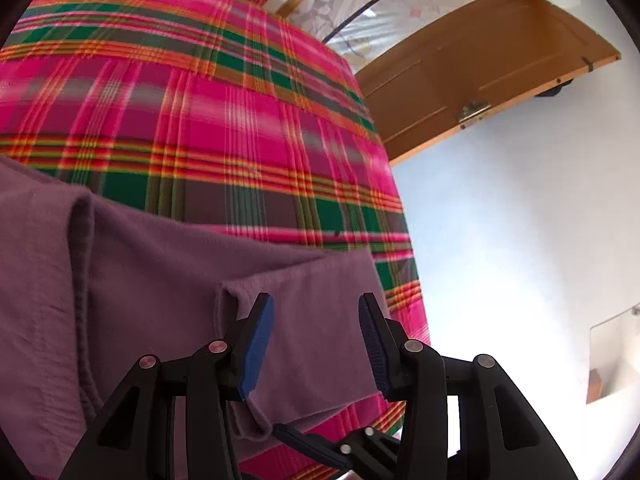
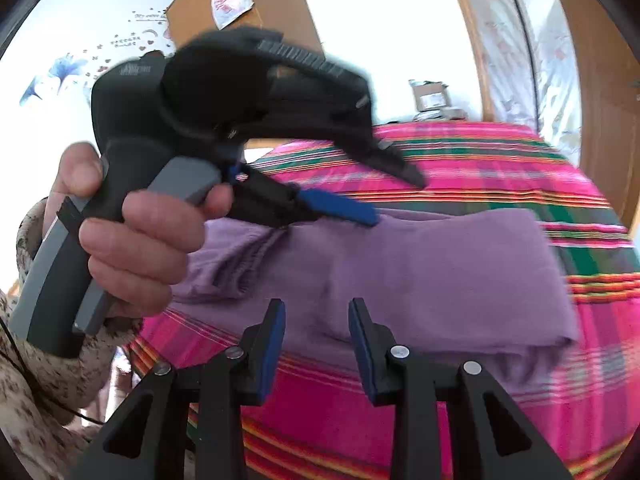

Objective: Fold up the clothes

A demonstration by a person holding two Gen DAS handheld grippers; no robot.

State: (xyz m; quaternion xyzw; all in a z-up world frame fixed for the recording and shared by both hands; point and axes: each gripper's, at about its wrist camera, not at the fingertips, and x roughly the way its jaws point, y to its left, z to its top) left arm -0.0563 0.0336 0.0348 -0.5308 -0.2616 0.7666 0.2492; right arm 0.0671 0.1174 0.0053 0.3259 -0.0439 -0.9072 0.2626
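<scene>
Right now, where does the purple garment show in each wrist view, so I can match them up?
Left wrist: purple garment fills the lower left, running under the open left gripper.
Right wrist: it lies across the middle, beyond the open right gripper.
Shared landmark: the pink plaid blanket beneath it.

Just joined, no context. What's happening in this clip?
A person is folding a purple garment on a bed with a pink plaid blanket, using handheld tongs in each hand. The left tongs hang open over the garment's folded edge, nothing pinched. The right tongs are open too, at the garment's near edge. The garment lies partly folded.
</scene>
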